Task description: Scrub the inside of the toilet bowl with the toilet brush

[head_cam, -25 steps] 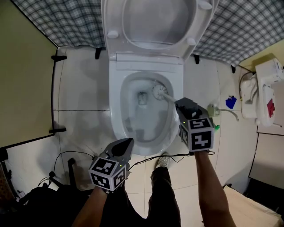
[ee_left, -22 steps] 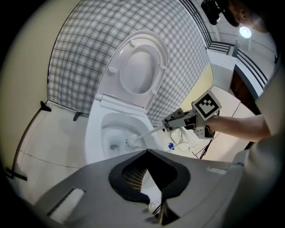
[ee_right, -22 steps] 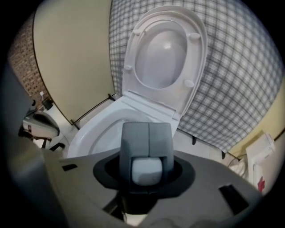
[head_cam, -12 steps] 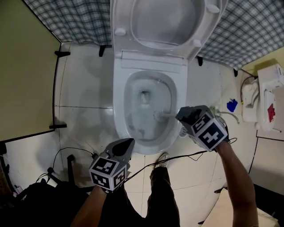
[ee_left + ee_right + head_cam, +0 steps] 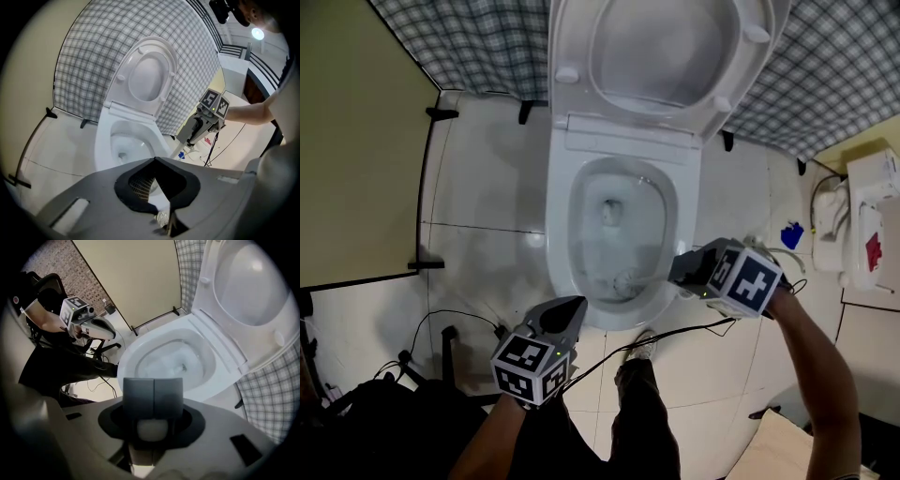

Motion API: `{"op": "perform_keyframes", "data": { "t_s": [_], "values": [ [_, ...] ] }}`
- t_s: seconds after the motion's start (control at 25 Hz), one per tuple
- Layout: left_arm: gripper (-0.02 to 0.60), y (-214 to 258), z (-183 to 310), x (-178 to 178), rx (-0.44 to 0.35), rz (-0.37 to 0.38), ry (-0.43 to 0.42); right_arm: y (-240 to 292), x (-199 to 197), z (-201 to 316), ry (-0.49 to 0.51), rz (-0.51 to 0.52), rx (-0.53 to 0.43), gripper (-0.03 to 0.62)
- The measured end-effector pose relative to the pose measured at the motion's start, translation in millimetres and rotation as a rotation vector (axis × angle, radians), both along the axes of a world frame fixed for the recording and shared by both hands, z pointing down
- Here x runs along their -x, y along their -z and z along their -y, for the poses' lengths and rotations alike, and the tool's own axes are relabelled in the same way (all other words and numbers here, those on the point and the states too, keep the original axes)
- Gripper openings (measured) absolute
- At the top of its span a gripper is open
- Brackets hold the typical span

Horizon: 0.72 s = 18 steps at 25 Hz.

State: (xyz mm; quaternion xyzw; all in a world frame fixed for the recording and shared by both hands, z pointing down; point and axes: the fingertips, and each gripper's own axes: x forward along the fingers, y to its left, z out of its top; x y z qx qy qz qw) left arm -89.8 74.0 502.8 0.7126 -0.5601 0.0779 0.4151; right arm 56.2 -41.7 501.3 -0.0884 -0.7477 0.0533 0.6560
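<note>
The white toilet (image 5: pixel 560 234) stands with lid and seat raised; its bowl also shows in the right gripper view (image 5: pixel 140 348) and the left gripper view (image 5: pixel 104 140). The toilet brush head (image 5: pixel 624 279) lies low against the bowl's near wall. My right gripper (image 5: pixel 682 269) hangs over the bowl's right front rim, pointing steeply down, shut on the brush's white handle (image 5: pixel 152 429); its jaws (image 5: pixel 152 383) hide the brush head. My left gripper (image 5: pixel 571 307) waits in front of the toilet with its jaws (image 5: pixel 154 161) together and nothing in them.
A beige partition (image 5: pixel 356 141) stands to the left and checked wall tiles (image 5: pixel 469 42) behind. Black cables (image 5: pixel 450 323) cross the floor by my legs and shoe (image 5: pixel 643 343). White fixtures (image 5: pixel 867 216) and a blue item (image 5: pixel 787 234) sit at the right.
The right gripper rolled and tipped downward while swinging toward me, dragging the brush head from the back right of the bowl down to the near wall. The left gripper kept still.
</note>
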Motion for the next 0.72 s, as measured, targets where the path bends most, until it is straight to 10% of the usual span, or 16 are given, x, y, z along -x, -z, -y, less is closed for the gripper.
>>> {"op": "perform_keyframes", "data": {
  "t_s": [0.28, 0.72],
  "values": [
    [0.008, 2.7, 0.3, -7.3, -0.004, 0.004, 0.004, -3.6, 1.9, -20.2, 0.136, 0.014, 0.085, 0.170],
    [0.008, 3.4, -5.0, 11.9, 0.004, 0.032, 0.030, -23.4, 71.2, -30.3, -0.032, 0.217, 0.144, 0.169]
  ]
}}
